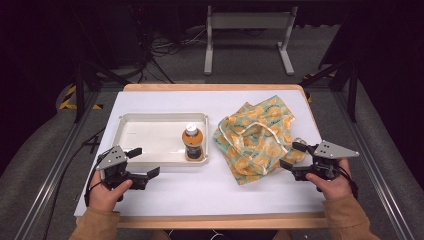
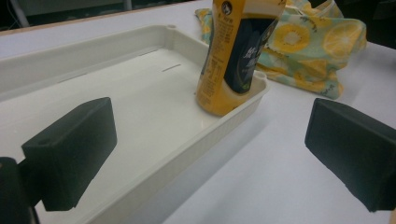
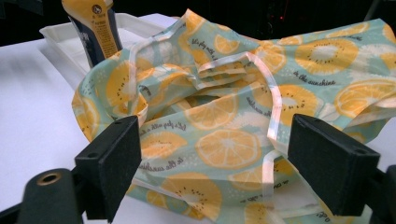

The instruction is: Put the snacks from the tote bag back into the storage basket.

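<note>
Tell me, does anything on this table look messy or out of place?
Only the fruit-print cloth bag: it lies crumpled in a heap right of the white tray, not flat or folded. The bottle stands upright in the tray's corner, capped, and nothing looks spilled.

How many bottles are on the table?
1. The orange bottle stands upright in the near right corner of the white tray. The fruit-print bag beside the tray lies crumpled, so something could be hidden inside it.

Glossy plastic tray (image 1: pixel 130 125), soft printed cloth bag (image 1: pixel 255 140), smooth-labelled bottle (image 1: pixel 192 142)
</note>
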